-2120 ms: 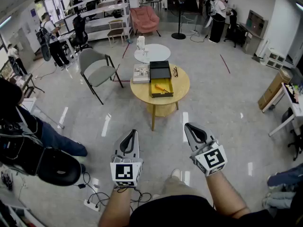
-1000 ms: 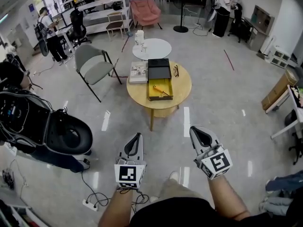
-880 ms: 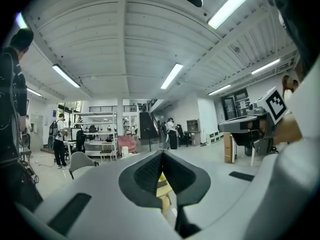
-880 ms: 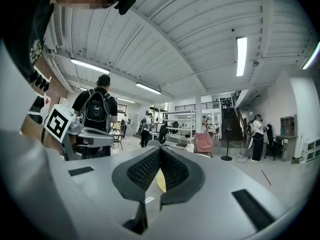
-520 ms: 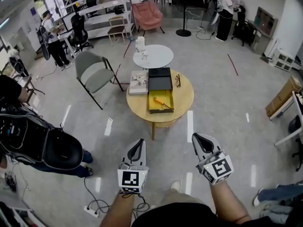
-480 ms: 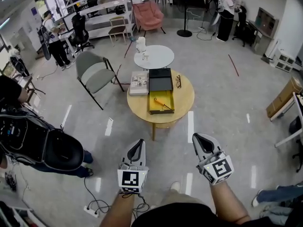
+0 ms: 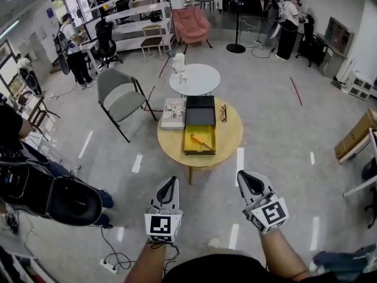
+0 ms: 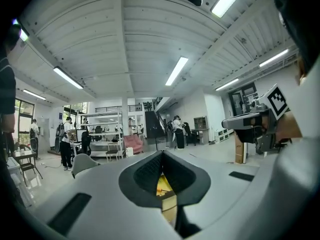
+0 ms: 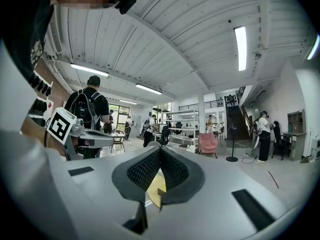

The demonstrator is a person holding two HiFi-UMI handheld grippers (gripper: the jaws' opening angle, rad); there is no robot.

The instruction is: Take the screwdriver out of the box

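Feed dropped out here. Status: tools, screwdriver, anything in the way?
Left tool, right tool shut, empty, short of the table. Screwdriver lying in open yellow box, untouched. Nothing between tools and table.

Nothing legible in view
Only coded square markers (image 7: 162,227), on left claw (image 7: 171,181) and right claw (image 7: 242,175).

Round table (image 7: 230,135): pale wood, smooth. Box (image 7: 189,149) on it: yellow lining, matt. Black lid (image 7: 200,102) at 12 o'clock of box: matt. Screwdriver (image 7: 201,141): orange handle, plastic-looking; thin dark shaft, material unclear. Floor (image 7: 277,117): grey, glossy, light streaks mirrored. Chair (image 7: 121,93) at 10 o'clock of table: grey matt seat, dark metal tube legs. Armchair (image 7: 193,23) at 12 o'clock: pink cloth. Left gripper (image 7: 171,181), right gripper (image 7: 243,177): grey matt plastic shells. Pads (image 8: 147,171): black, ribbed, rubbery.
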